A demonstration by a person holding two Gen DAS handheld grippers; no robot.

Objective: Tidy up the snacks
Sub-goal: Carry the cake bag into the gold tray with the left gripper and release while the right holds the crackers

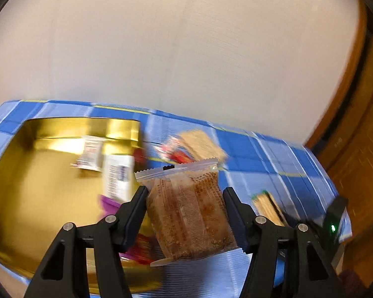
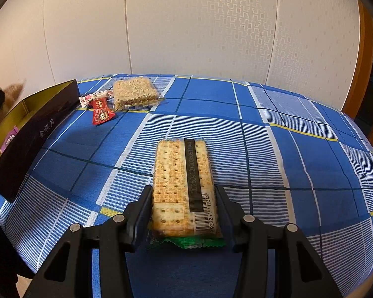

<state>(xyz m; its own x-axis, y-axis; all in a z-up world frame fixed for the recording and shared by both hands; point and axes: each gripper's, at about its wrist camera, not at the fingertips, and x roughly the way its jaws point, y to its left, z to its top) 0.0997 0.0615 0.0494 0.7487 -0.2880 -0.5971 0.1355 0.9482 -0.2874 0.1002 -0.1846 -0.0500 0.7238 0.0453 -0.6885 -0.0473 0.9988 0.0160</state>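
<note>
My left gripper (image 1: 185,191) is shut on a clear packet of brown crispy cake (image 1: 190,213), held in the air just right of the gold tin box (image 1: 44,188). Inside the tin lie several small wrapped snacks (image 1: 116,173). My right gripper (image 2: 184,191) is shut on a cracker packet (image 2: 184,186) with a barcode and a green end, which rests low on the blue checked cloth. The tin's dark outer wall (image 2: 34,134) stands at the left in the right wrist view. The left wrist view is blurred by motion.
A pale rice-cake packet (image 2: 134,94), a red candy (image 2: 102,114) and a white-pink candy (image 2: 97,96) lie on the cloth (image 2: 273,149) near the tin's far corner. A patterned wall rises behind the table. A wooden door frame (image 1: 355,136) stands at the right.
</note>
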